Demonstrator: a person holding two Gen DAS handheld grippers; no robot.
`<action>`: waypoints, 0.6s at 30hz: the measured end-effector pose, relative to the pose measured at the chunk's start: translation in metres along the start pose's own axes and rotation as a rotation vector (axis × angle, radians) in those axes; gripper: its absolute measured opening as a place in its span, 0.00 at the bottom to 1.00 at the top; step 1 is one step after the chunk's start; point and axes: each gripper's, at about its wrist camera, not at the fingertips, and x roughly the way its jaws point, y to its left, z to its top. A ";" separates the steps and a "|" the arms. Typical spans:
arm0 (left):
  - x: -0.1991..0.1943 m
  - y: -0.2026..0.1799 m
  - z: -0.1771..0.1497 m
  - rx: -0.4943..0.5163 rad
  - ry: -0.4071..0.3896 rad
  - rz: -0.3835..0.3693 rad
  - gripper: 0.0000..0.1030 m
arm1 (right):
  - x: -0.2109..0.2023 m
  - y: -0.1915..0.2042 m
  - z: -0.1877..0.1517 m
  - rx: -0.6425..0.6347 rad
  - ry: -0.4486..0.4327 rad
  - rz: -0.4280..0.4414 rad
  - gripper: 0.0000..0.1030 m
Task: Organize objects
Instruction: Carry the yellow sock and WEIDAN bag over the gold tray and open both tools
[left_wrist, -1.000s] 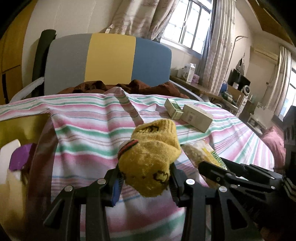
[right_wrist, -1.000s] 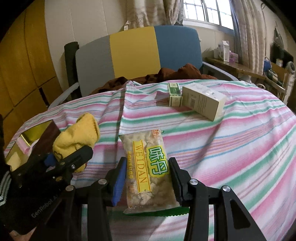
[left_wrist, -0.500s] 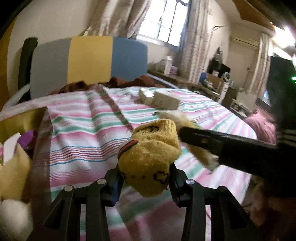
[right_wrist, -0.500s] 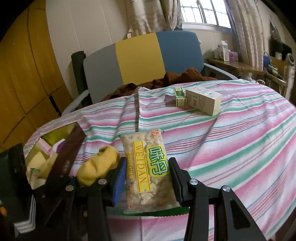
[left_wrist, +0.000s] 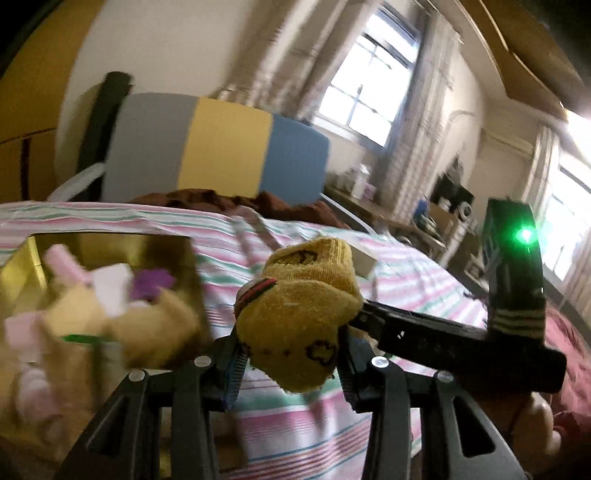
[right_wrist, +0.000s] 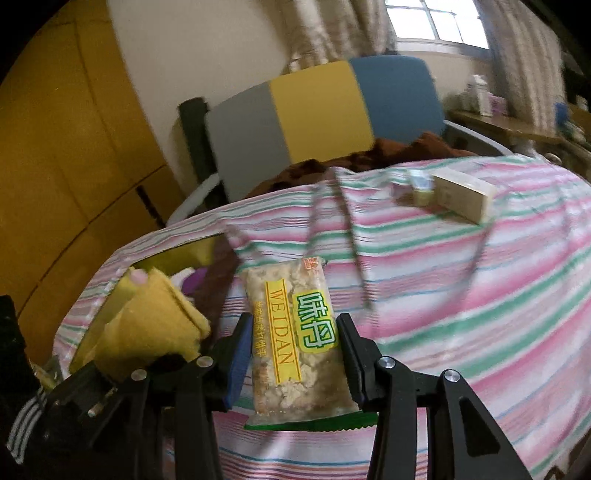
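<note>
A yellow sock (left_wrist: 299, 314) with a red-and-green cuff band hangs above the striped bedspread (left_wrist: 303, 435), and my left gripper (left_wrist: 291, 365) is shut on its lower part. In the right wrist view the same sock (right_wrist: 155, 325) shows at the lower left, over the gold box. My right gripper (right_wrist: 291, 350) is shut on a clear snack packet (right_wrist: 295, 332) with a yellow and green label, held lengthwise between the pads. A gold open box (left_wrist: 110, 243) holding several soft items lies just left of both grippers.
A cream carton (right_wrist: 461, 192) and a small green box (right_wrist: 421, 184) lie on the far right of the bedspread (right_wrist: 480, 295). Behind stands a grey, yellow and blue chair back (right_wrist: 317, 110) with brown cloth (right_wrist: 369, 158) heaped in front of it. Yellow wardrobe doors (right_wrist: 55, 166) fill the left.
Both grippers have risen and swung left with their loads. The gold box, once at the left edge, now sits close beside the sock; the cartons have receded to the right.
</note>
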 end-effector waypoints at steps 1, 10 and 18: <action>-0.007 0.012 0.004 -0.024 -0.013 0.015 0.41 | 0.003 0.008 0.002 -0.015 0.003 0.011 0.44; -0.029 0.111 0.035 -0.183 -0.035 0.163 0.41 | 0.050 0.091 0.021 -0.147 0.073 0.119 0.44; -0.022 0.193 0.048 -0.299 0.029 0.270 0.41 | 0.113 0.145 0.050 -0.159 0.144 0.157 0.44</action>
